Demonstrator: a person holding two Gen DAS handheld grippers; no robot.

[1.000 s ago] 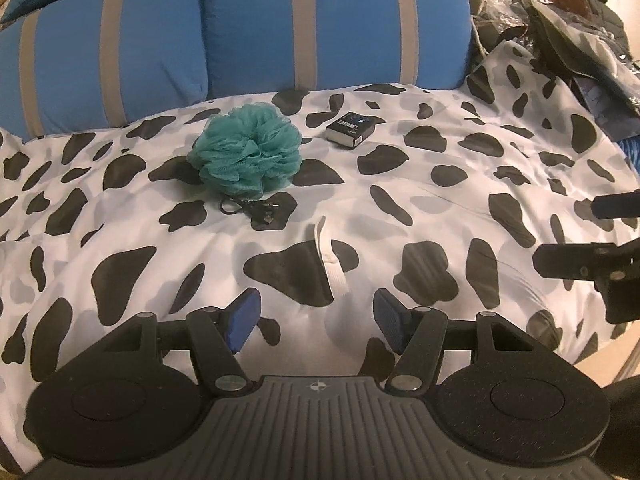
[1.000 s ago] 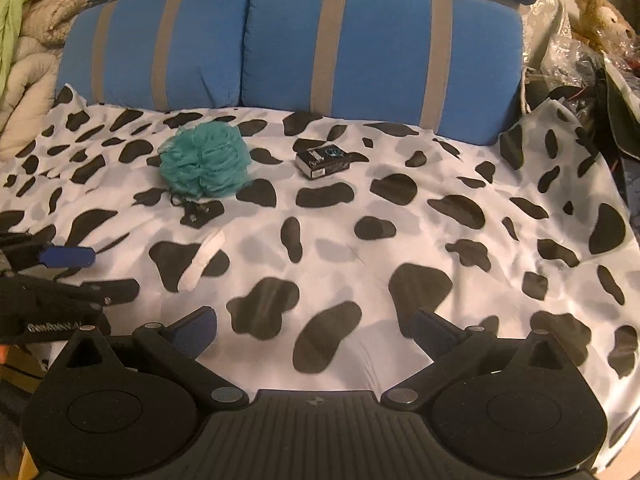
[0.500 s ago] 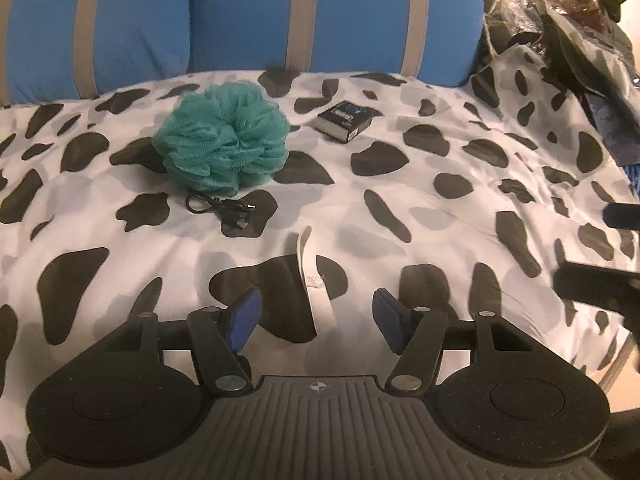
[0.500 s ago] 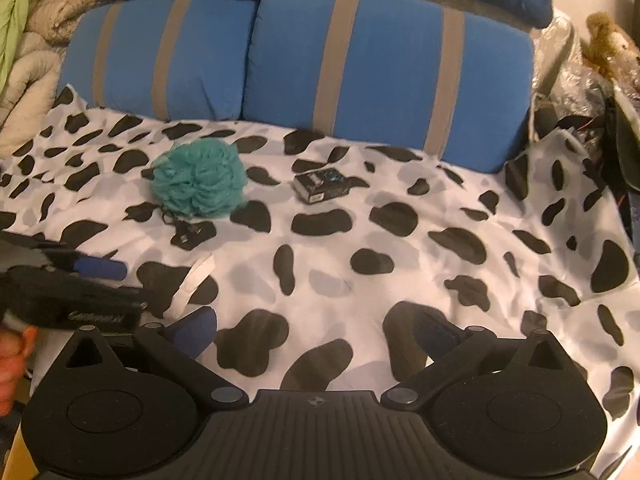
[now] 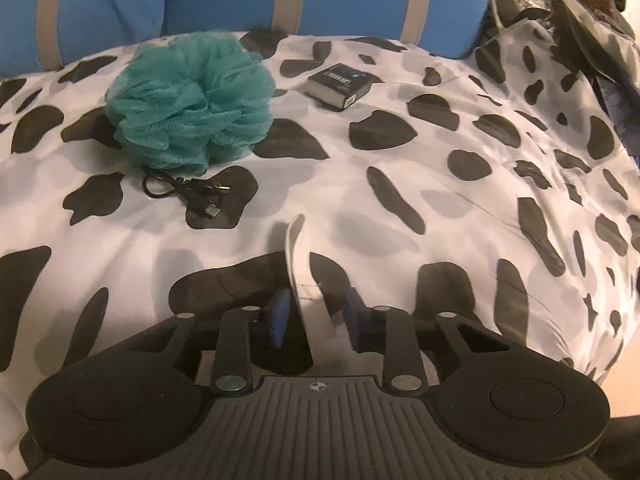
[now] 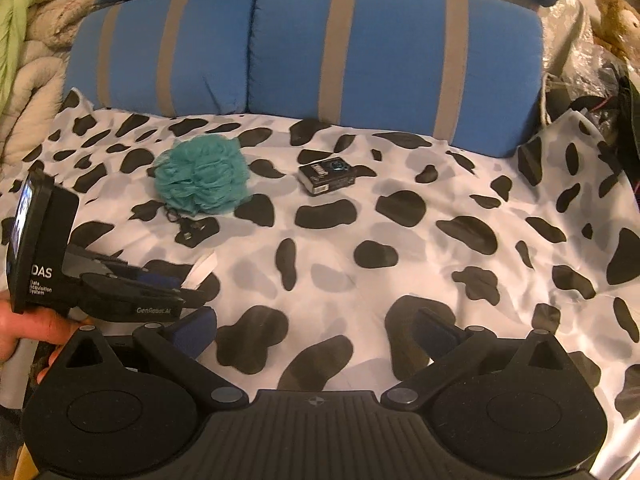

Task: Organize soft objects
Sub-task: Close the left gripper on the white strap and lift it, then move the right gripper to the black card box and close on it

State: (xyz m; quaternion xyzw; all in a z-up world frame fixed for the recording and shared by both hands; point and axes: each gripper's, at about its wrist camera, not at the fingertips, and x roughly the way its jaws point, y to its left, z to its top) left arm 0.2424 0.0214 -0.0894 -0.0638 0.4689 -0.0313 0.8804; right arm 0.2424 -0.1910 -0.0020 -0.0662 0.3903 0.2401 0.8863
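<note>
Cow-print bedspread; "GenRobot.AI" tongs (left)

A teal mesh bath pouf is lying on the cow-print bedspread, near the blue pillows, puffed and round. A white fabric strap is lying closer to the front, partly over a black patch; its near end is sitting between blue gripper pads, its far end curling up.

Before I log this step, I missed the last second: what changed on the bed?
The left gripper came down over the white strap, its jaws closing around it; a grip isn't clear. The teal pouf, black cable, small box and open right gripper stayed put.
</note>
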